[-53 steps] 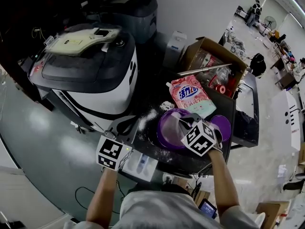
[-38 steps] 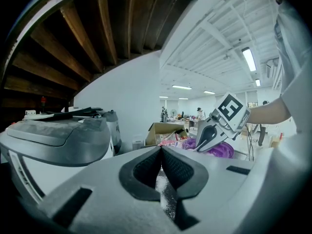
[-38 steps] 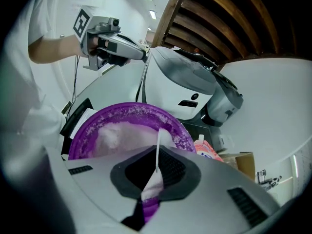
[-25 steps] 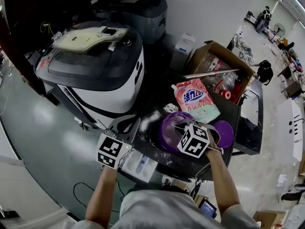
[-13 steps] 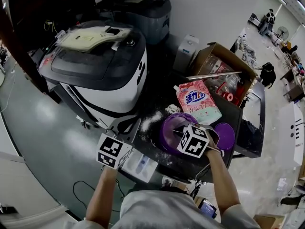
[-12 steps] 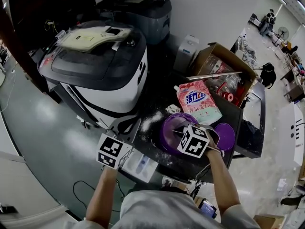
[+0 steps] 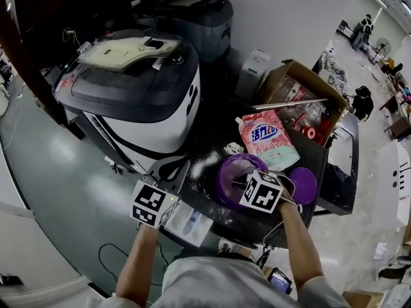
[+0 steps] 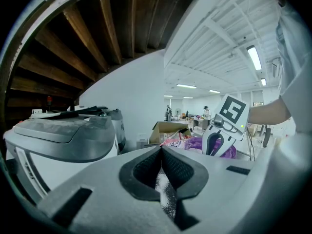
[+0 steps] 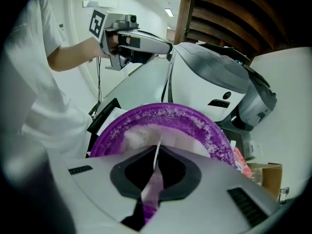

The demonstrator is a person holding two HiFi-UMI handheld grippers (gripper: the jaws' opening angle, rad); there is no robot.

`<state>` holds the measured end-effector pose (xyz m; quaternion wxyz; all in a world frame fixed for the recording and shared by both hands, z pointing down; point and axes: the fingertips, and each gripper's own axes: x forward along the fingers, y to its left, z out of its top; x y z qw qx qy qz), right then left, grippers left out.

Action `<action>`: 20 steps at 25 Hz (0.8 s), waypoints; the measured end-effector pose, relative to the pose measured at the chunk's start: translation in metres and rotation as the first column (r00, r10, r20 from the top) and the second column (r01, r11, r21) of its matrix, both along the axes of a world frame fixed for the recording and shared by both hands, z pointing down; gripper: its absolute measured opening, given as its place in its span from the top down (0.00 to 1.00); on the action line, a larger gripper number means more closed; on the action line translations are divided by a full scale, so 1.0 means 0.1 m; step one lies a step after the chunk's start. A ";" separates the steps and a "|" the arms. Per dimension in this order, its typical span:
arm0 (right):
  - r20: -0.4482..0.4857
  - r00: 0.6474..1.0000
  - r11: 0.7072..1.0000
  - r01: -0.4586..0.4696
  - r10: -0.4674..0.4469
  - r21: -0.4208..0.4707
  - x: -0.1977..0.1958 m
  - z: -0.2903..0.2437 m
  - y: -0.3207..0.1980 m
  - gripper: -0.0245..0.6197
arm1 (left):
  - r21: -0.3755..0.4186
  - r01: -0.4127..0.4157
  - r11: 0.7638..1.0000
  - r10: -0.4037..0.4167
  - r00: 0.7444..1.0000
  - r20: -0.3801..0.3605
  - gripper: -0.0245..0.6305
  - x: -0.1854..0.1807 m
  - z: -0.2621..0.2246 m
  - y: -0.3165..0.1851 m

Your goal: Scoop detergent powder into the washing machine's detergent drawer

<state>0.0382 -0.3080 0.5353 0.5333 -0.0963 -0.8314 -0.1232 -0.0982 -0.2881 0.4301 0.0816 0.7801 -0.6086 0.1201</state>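
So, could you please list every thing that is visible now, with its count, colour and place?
washing machine: one, white with dark lid, left
dark machine: one, behind it
cardboard box: one, brown, right
detergent pouch: one, pink, in front of the box
tub: one, purple, holds white powder
lid: one, purple, right of the tub
spilled powder: white, left of the tub
scoop: one, pale handle, over the tub
left gripper: fingers shut, empty
right gripper: fingers shut on the scoop
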 end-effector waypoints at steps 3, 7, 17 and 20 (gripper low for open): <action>0.007 1.000 1.000 -0.002 0.003 -0.024 0.01 -0.02 0.02 0.95 | 0.003 -0.003 1.000 0.003 1.000 0.000 0.95 0.02 -0.01 -0.02; 0.012 1.000 0.998 -0.004 0.005 -0.057 0.02 -0.05 0.05 0.95 | 0.007 -0.007 1.000 0.007 1.000 -0.004 0.95 0.04 -0.02 -0.05; 0.048 0.999 0.996 -0.007 0.012 -0.092 0.06 -0.17 0.11 0.95 | 0.015 -0.021 1.000 0.021 1.000 -0.020 0.95 0.10 -0.05 -0.10; 0.054 0.998 0.994 -0.012 0.018 -0.106 0.10 -0.22 0.14 0.95 | 0.017 -0.030 0.999 0.031 0.999 -0.025 0.95 0.15 -0.07 -0.12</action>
